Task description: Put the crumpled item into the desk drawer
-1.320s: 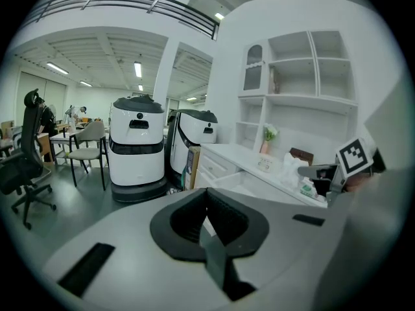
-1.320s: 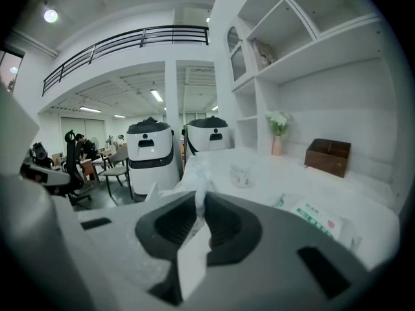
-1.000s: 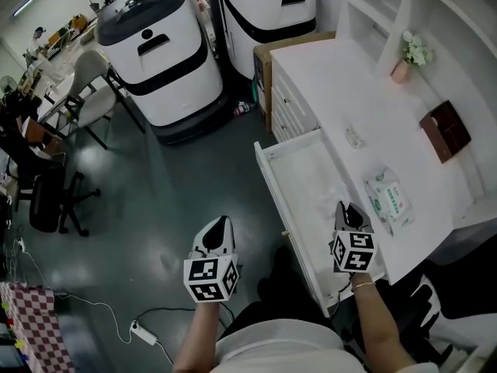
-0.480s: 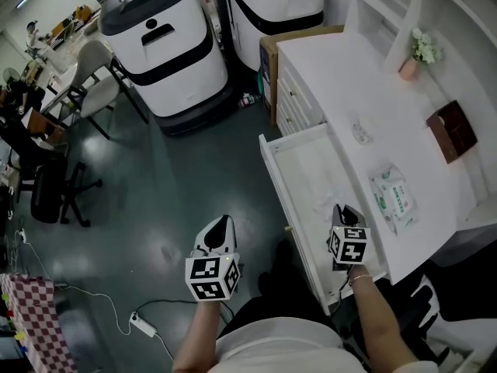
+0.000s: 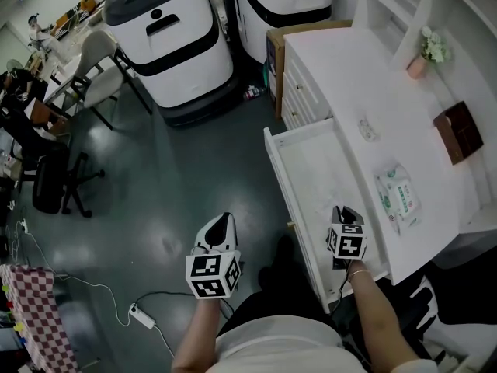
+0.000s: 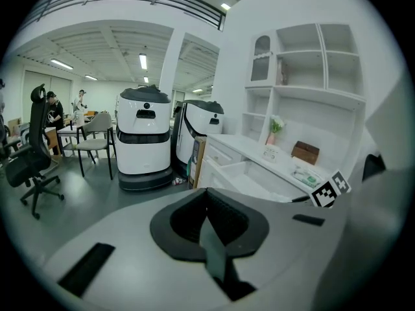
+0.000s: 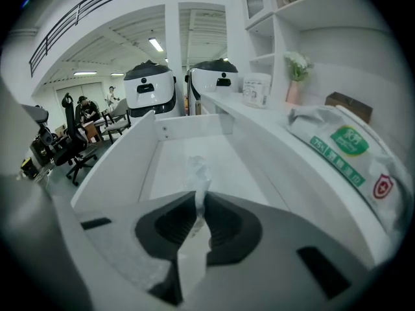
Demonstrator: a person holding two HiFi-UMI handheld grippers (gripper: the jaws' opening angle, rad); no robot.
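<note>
White desk [image 5: 349,76] at right, drawer [image 5: 304,169] open, your right gripper [image 5: 346,217] over it pinching crumpled tissue [image 7: 198,173], left gripper [image 5: 219,228] closed, lower centre.

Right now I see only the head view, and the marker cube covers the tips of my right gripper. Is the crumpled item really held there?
Observer: Yes. In the right gripper view the right gripper is closed on the crumpled item, a thin white wad that sticks up between the jaws.
Operator: What lies ahead of the jaws?
Observer: The open drawer. The jaws point along it, between its side walls, toward its far wall.
Operator: Does the left gripper hold something?
Observer: No. In the left gripper view the left gripper has its jaws together with nothing between them.
</note>
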